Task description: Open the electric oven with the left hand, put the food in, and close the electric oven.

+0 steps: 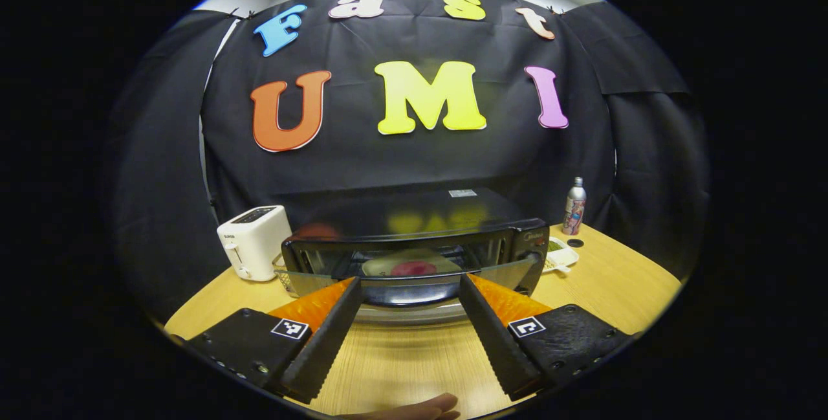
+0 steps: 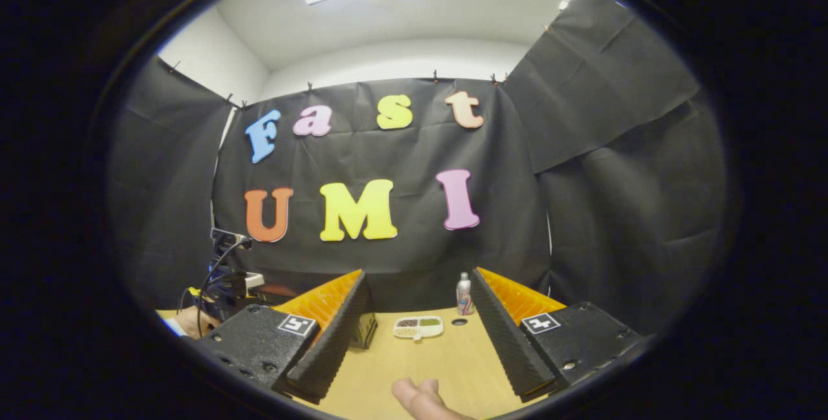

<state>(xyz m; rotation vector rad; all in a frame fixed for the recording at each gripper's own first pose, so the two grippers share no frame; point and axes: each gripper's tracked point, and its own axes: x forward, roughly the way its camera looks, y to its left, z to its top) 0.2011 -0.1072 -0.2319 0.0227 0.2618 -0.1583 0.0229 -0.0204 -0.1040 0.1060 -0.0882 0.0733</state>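
My left hand-held gripper (image 1: 409,290) has its two ridged, wedge-shaped fingers spread wide apart, gripping nothing, just in front of the oven (image 1: 414,248). The oven is a boxy black appliance with a glossy top, and its glass door (image 1: 414,276) is tipped partway down. Through the opening I see a pale round plate (image 1: 412,266) with reddish food (image 1: 414,269) resting inside the oven. The oven stands on a light wood-grain worktop (image 1: 608,277).

To the oven's left stands a white, rounded toaster (image 1: 254,241). On its other side lies a small white tray (image 1: 560,255) with divided sections, and behind that a slim metal bottle (image 1: 574,207) stands upright with a small dark cap (image 1: 575,243) lying beside it.

My right hand-held gripper (image 2: 420,297) is also wide apart, holding nothing above the worktop (image 2: 446,355), well back from the tray (image 2: 418,326) and bottle (image 2: 464,294). One fingertip (image 2: 414,394) of my hand shows at the lower edge.
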